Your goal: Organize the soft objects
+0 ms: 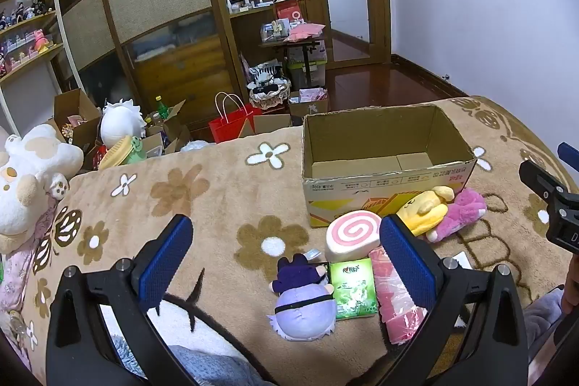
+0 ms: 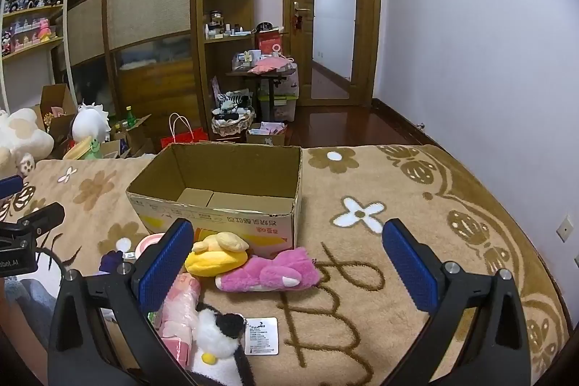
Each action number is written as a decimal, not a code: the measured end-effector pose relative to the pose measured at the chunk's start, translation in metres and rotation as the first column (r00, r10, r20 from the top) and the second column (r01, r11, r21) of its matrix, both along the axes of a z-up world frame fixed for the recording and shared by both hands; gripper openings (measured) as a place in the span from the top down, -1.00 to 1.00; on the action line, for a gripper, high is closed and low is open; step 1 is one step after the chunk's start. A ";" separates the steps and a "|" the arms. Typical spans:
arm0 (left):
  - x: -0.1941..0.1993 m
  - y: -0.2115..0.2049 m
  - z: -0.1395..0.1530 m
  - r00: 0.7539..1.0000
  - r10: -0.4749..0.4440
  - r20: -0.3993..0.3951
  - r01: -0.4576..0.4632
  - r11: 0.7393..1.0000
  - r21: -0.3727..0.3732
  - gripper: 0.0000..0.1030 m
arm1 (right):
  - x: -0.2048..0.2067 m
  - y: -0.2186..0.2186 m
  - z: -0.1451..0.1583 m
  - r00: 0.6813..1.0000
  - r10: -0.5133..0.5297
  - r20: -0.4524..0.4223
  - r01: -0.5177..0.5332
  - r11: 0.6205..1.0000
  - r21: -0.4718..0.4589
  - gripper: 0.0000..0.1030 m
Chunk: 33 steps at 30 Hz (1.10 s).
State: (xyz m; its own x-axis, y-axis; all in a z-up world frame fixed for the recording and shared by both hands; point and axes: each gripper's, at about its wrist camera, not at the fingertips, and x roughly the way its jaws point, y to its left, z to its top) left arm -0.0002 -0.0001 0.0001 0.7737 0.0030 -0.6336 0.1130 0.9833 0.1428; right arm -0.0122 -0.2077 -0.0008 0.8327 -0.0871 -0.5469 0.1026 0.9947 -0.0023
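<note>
I take the cardboard box [image 2: 217,194] as my landmark; it sits on the bed [image 2: 398,241]. Just before its front wall lies the dog plush [image 2: 217,254], touching the bear plush [image 2: 269,272] to its right. Left of those rests the roll cushion [image 1: 353,236]. Nearer me than the cushion lie the doll [image 1: 304,302], tissue pack [image 1: 354,288] and wrapped packet [image 1: 394,299], side by side. The penguin plush [image 2: 220,339] lies nearest me.

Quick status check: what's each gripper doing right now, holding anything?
Left gripper: open, holding nothing, above the toys on the blanket.
Right gripper: open, holding nothing, facing the cardboard box.
</note>
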 end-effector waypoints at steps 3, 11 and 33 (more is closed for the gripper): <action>0.000 0.000 0.000 1.000 0.000 0.000 0.000 1.000 0.000 -0.98 | 0.000 0.000 0.000 1.000 -0.001 0.000 0.001 1.000 0.001 -1.00; 0.000 0.000 0.000 1.000 0.000 0.000 0.000 1.000 0.000 -0.98 | 0.001 0.001 -0.001 1.000 -0.001 0.001 0.001 1.000 -0.001 -1.00; 0.000 0.000 0.001 1.000 0.010 0.001 -0.010 1.000 0.009 -0.98 | 0.000 0.001 -0.001 1.000 -0.002 0.002 0.002 1.000 -0.004 -1.00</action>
